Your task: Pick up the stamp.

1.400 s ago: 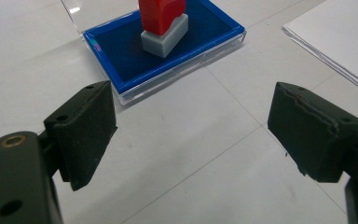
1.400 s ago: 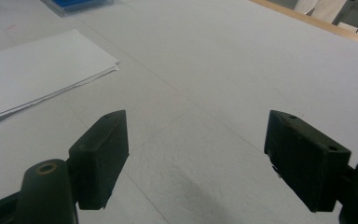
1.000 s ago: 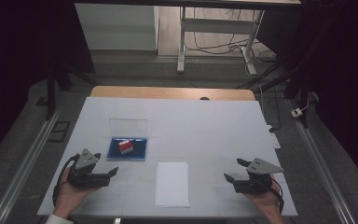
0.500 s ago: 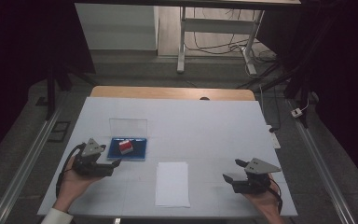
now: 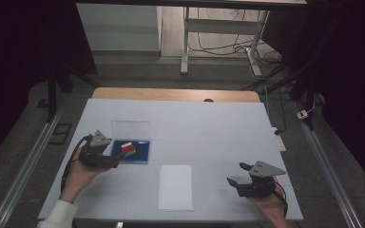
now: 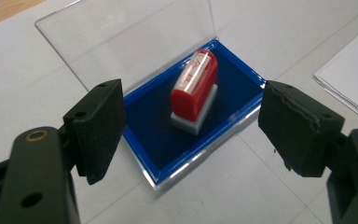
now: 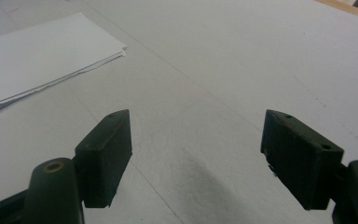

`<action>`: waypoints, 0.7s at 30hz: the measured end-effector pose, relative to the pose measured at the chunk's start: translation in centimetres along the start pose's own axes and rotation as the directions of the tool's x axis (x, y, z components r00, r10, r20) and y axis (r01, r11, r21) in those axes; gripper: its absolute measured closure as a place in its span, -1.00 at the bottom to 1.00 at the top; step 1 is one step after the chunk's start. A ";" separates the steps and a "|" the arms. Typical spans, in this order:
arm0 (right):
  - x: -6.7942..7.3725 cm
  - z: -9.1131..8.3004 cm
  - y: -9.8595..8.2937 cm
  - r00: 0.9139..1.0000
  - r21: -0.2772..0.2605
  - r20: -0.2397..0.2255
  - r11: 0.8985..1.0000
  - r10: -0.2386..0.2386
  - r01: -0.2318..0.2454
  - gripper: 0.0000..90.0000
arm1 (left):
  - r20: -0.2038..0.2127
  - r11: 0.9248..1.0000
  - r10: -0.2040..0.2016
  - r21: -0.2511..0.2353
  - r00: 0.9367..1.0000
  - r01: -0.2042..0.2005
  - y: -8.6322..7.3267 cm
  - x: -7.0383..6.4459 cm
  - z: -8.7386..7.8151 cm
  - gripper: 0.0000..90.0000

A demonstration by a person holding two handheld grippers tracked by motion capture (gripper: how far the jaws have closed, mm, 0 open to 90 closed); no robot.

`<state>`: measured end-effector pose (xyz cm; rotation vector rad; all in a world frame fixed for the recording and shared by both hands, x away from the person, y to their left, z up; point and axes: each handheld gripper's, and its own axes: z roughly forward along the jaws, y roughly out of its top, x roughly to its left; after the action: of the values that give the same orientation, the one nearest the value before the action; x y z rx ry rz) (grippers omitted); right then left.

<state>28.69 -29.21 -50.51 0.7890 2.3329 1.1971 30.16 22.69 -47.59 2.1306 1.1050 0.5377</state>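
A red stamp (image 6: 195, 85) with a white base stands in a blue ink-pad case (image 6: 223, 98) whose clear lid (image 6: 121, 42) is tipped up behind it. In the high view the stamp (image 5: 128, 149) and case (image 5: 142, 151) lie at the table's left. My left gripper (image 5: 115, 159) hovers just at the case's left side, open; in its own view the left gripper (image 6: 191, 135) has jaws spread wide, either side of the case, holding nothing. My right gripper (image 5: 235, 175) rests open near the front right, right gripper (image 7: 196, 154) over bare table.
A stack of white paper (image 5: 176, 186) lies at the front middle, also white paper (image 7: 37, 56) left of the right gripper. The white table cover (image 5: 209, 128) ends at a wooden strip (image 5: 171, 94) at the back. Metal rails (image 5: 26, 164) flank both sides.
My left gripper has moved forward and right, from the front left corner up to the blue case. The right gripper has stayed in place.
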 end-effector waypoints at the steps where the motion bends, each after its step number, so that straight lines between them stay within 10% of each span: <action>1: 0.0 0.0 0.0 1.000 0.002 -0.001 1.000 0.004 -0.004 -0.46 | 0.009 1.000 0.008 0.011 1.000 -0.008 0.3 0.1 0.4 -0.47; 21: 0.0 -0.2 -0.1 1.000 0.004 0.014 1.000 -0.007 0.007 -0.45 | 0.061 0.994 0.076 0.075 0.995 -0.081 2.3 0.5 3.0 -0.27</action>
<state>28.55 -29.32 -50.46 0.7879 2.3258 1.1801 33.62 21.03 -47.97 2.2498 1.0287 0.4732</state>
